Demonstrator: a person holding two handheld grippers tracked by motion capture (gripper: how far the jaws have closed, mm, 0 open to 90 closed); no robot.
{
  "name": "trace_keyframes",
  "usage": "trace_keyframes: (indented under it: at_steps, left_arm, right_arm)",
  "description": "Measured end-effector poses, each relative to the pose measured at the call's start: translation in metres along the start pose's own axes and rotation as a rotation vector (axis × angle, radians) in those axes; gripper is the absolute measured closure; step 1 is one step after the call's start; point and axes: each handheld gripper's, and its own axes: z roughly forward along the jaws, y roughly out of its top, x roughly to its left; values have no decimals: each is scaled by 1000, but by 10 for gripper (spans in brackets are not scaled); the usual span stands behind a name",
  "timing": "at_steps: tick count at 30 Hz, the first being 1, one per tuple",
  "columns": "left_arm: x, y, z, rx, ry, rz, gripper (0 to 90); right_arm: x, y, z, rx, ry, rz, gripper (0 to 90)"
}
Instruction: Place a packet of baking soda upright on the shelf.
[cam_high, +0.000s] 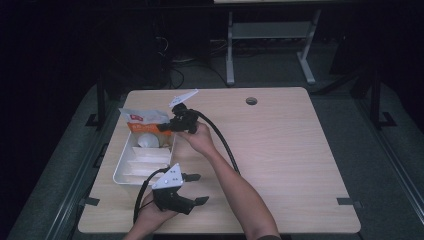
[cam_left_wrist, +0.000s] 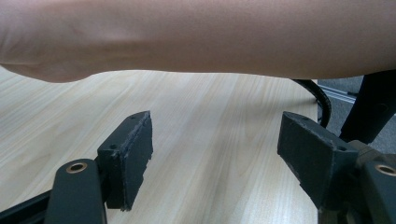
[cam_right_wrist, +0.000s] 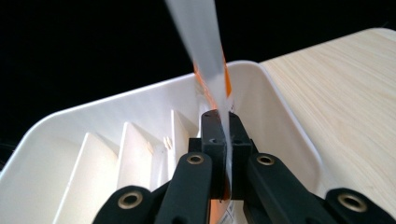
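An orange and white snack bag hangs over the far end of a white divided tray at the table's left. My right gripper is shut on the bag's edge; in the right gripper view the bag runs up from between the pressed jaws of that gripper, over the tray. A white round object lies in the tray's far compartment. My left gripper rests near the table's front edge, open, and in the left gripper view nothing lies between its fingers.
The wooden table stretches to the right, with a cable hole near its far edge. The person's right forearm crosses just beyond the left gripper. A black cable trails from the right gripper. A metal stand is on the floor behind.
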Motion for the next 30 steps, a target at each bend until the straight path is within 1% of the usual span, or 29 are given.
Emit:
trace_keyframes:
  at_steps: [2,3,4,6,7,8,9,10,13,14,15,17,18,21,22,24,25,26,27,30]
  left_arm:
    - [0,0,0,0,0,-1,256]
    - [0,0,0,0,0,-1,256]
    - [0,0,1,-1,0,-2,255]
    - [0,0,1,0,1,-3,254]
    - [1,0,0,-1,2,-3,254]
    - [1,0,0,-1,2,-3,254]
    - [1,0,0,-2,4,-4,253]
    - [1,0,0,-2,5,-6,253]
    - [2,0,0,-1,7,-9,248]
    - [1,0,0,-2,9,-10,248]
    - [2,0,0,-4,11,-11,247]
    - [2,0,0,-6,13,-14,246]
    - [3,0,0,-6,14,-18,243]
    - [3,0,0,-4,17,-19,240]
    - [4,0,0,-2,18,-20,238]
    - [4,0,0,-2,21,-24,238]
    - [4,0,1,-3,21,-26,234]
    - [4,-1,1,-4,21,-30,234]
    - [5,-1,1,-4,24,-32,232]
    - [5,-1,0,-5,26,-34,231]
  right_arm:
    - [-3,-4,-1,20,-13,7,889]
    - [-3,-4,-1,20,-13,7,889]
    - [-4,-5,-2,21,-15,18,875]
    - [-4,-5,-2,29,-17,18,861]
    - [-2,-4,-1,45,-24,9,806]
    - [-2,-4,-1,45,-24,9,806]
    - [-1,-4,-2,42,-15,14,766]
    - [-1,-4,-3,40,-9,22,758]
    - [0,-3,-8,41,-9,20,702]
    - [0,-3,-8,41,-9,20,702]
    - [0,-3,-13,46,-5,25,678]
    - [0,-3,-14,43,-5,25,670]
    - [0,-3,-19,37,-1,27,650]
    - [0,-4,-24,28,4,36,631]
    - [0,-5,-28,29,11,38,605]
    - [0,-6,-30,30,11,39,591]
    - [0,-8,-34,30,25,45,579]
    - [0,-8,-34,30,25,45,579]
    - [0,-10,-39,31,28,45,559]
    - [0,-13,-44,26,36,48,546]
